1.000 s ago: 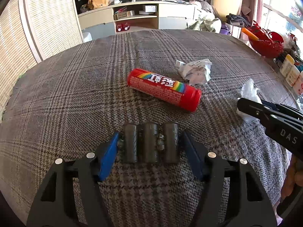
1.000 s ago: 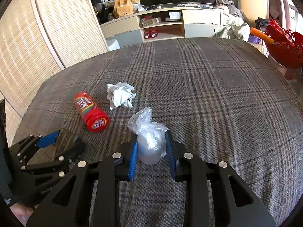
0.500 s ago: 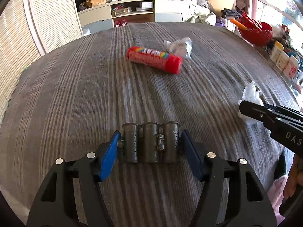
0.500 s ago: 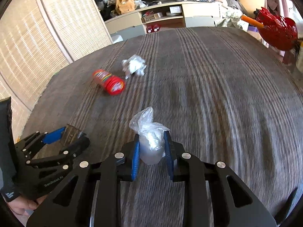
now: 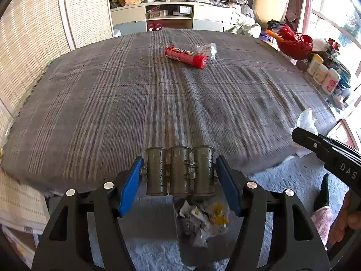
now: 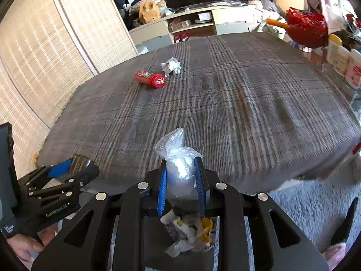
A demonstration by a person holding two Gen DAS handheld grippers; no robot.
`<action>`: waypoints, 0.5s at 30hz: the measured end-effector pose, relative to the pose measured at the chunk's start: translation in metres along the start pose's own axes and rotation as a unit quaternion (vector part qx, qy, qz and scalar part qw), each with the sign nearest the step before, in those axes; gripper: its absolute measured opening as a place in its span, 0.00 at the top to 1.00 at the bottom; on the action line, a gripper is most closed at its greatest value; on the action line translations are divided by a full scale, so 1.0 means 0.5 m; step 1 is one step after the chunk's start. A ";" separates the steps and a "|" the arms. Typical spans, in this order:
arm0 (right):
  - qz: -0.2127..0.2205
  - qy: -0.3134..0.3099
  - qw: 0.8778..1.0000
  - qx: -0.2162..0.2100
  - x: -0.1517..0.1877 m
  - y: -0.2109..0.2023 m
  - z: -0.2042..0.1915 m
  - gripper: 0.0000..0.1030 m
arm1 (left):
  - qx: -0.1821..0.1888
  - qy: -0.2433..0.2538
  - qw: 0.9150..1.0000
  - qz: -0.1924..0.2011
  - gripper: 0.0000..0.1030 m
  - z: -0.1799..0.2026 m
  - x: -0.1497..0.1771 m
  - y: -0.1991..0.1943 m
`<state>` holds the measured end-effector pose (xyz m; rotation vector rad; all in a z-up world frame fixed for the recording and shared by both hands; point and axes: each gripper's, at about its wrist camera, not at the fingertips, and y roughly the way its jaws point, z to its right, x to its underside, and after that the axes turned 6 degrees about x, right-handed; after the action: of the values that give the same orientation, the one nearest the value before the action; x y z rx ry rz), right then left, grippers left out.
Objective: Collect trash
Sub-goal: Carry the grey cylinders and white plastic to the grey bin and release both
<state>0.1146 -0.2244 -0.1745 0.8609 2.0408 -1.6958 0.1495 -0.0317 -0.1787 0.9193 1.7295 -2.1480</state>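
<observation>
Both grippers had pulled back past bed edge, now over bin. L gripper clamped on triple cans; R gripper pinched bag. Tube and paper wad lay at 12 o'clock.

Grey plaid tablecloth was motion-smeared near its front edge. Black bin of crumpled trash was mostly hidden behind the gripper frames. Red cylindrical tube label was unreadable.

Tube beside crumpled paper on blanket
</observation>
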 end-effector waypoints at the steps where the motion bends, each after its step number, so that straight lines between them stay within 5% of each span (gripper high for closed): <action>1: 0.002 0.001 1.000 -0.001 0.010 -0.011 -0.001 0.77 | -0.001 0.001 1.000 0.001 0.40 0.004 0.011 -0.009; 15: -0.029 -0.002 1.000 0.002 0.145 -0.041 -0.025 0.77 | 0.017 -0.001 1.000 -0.018 0.40 0.013 0.171 -0.053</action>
<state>0.0482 -0.1977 -0.2008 0.8073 2.0802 -1.7295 0.0664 -0.0136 -0.2082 0.8998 1.7263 -2.2066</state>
